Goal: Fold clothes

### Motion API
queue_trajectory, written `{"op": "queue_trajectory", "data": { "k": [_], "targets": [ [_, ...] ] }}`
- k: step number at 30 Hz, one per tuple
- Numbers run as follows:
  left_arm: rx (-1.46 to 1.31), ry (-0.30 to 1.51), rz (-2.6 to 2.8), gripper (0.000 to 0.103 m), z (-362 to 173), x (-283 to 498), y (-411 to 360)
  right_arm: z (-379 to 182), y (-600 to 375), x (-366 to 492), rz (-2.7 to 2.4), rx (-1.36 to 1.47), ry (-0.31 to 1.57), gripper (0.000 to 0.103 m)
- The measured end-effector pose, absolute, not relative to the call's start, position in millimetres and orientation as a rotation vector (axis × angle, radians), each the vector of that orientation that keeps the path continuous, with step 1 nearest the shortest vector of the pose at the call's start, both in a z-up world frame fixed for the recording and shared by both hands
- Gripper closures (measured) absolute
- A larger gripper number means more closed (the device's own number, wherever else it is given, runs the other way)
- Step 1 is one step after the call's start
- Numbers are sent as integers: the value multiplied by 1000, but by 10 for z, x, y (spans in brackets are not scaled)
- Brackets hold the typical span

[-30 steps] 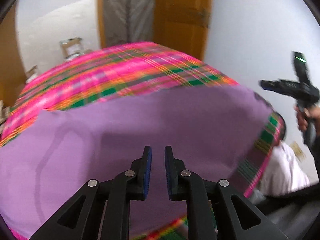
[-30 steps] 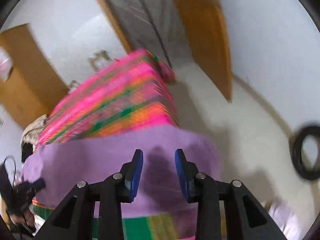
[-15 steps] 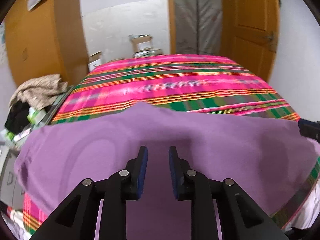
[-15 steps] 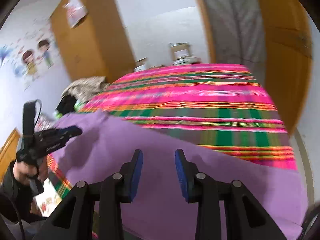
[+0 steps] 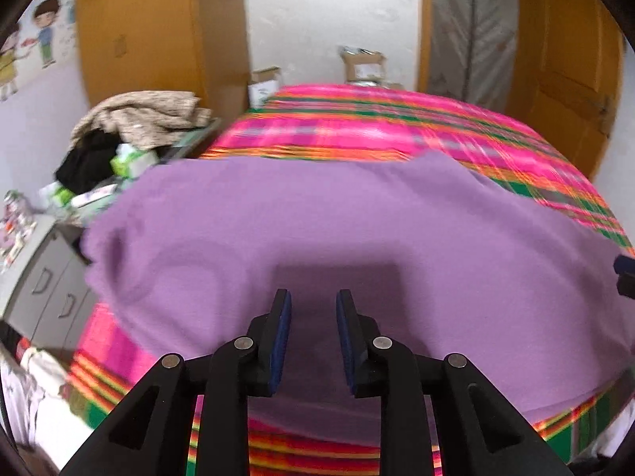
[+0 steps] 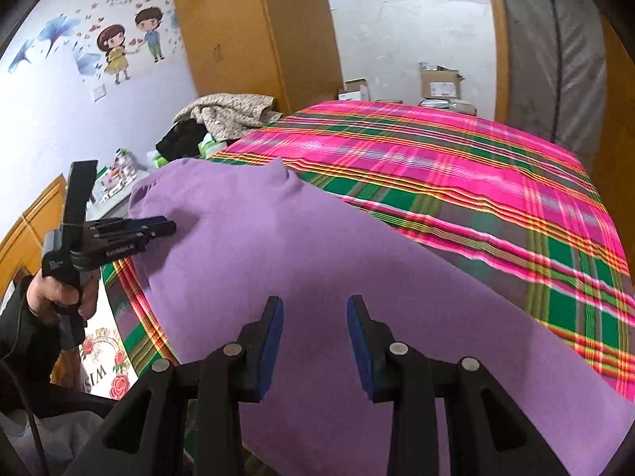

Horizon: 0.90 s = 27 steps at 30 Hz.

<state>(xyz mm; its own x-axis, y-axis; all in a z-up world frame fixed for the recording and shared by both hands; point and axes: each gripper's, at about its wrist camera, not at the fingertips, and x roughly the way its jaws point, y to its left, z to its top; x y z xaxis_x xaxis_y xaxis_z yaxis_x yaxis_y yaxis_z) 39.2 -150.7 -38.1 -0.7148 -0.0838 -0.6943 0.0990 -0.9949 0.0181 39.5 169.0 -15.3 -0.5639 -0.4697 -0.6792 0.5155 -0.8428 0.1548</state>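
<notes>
Lying spread across the near end of the bed point(image 6: 456, 166), the purple garment point(image 5: 357, 230) covered most of the plaid sheet's near half, its near hem hanging toward the bed's edge. It looked laid out flat on purpose, so that edges and corners could be found before any fold; no fold was visible yet.

Left tool point(image 5: 313, 317) hovered above the near middle of the cloth, jaws a little apart, nothing between the pads; its shadow fell on the fabric just ahead. In the right wrist view the same left tool point(image 6: 158, 228) showed at the left side of the garment, held in a hand point(image 6: 59, 293), tip over the cloth near a rounded corner. Whether it touched the fabric could not be told.

Right tool point(image 6: 313, 317) hung over the near right part of the garment, jaws moderately spread, empty. Both tools pointed down at a slant toward the cloth, likely to be ready to pinch an edge.

Far corner of the garment showed a small raised peak, possibly a collar or sleeve; too blurred to say. Pile of clothes point(image 6: 230, 113) sat on furniture left of the bed, well apart from the work.
</notes>
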Motion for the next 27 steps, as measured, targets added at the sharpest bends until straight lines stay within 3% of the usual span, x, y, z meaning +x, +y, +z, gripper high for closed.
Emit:
{"op": "queue_trajectory", "data": {
  "k": [5, 7, 8, 17, 18, 19, 21, 27],
  "targets": [
    [1020, 109, -2682, 66, -266, 442, -2010, -89, 1531, 328, -2334, 979, 111, 68],
    [990, 155, -2634, 53, -261, 466, -2212, -69, 1474, 313, -2319, 974, 121, 68],
    [980, 182, -2614, 51, -267, 479, -2314, -65, 1443, 305, -2310, 972, 127, 68],
    [1004, 359, -2573, 51, -403, 351, -2756, -89, 1275, 232, -2268, 982, 149, 68],
    [1007, 363, -2584, 58, -411, 343, -2751, -89, 1258, 230, -2265, 982, 152, 68],
    [1002, 350, -2590, 77, -417, 325, -2727, -91, 1236, 229, -2261, 983, 156, 68],
    [983, 344, -2599, 98, -412, 326, -2717, -95, 1205, 224, -2254, 986, 163, 68],
    [926, 366, -2618, 100, -387, 489, -2806, -102, 1120, 238, -2235, 987, 184, 68]
  ]
}}
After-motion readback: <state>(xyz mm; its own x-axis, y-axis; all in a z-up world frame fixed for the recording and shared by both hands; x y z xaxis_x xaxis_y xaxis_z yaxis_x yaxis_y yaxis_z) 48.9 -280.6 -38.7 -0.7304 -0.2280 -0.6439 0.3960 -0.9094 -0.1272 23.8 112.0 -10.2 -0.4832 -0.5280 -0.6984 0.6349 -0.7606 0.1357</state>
